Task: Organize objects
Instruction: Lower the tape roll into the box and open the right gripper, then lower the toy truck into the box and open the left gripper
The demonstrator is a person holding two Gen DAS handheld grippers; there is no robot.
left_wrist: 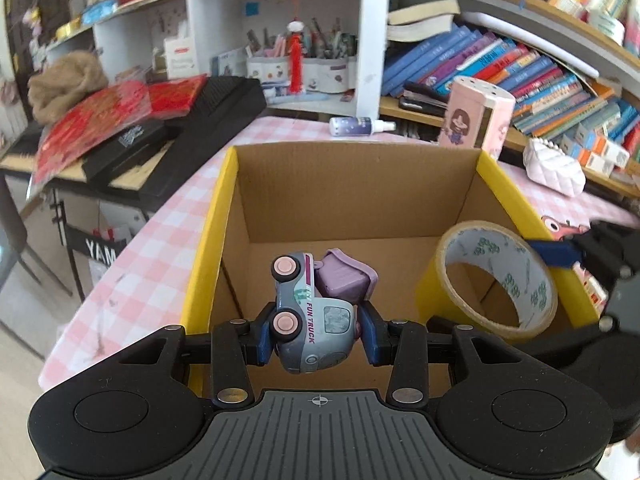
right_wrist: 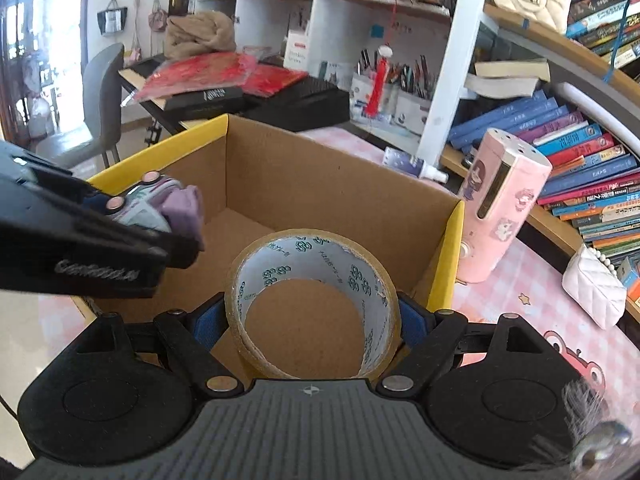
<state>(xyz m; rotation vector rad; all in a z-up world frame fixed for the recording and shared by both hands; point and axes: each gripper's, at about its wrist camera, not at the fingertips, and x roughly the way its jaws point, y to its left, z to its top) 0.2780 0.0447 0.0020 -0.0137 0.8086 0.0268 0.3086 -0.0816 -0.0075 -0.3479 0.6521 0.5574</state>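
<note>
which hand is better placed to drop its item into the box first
Probably the left. Its gripper holds the toy truck over the open middle of the box. The right gripper holds the tape roll close to the box's yellow edge.

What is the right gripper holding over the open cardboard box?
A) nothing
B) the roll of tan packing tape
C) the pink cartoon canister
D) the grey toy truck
B: the right gripper has its blue pads clamped on the roll of tan packing tape above the cardboard box.
</note>
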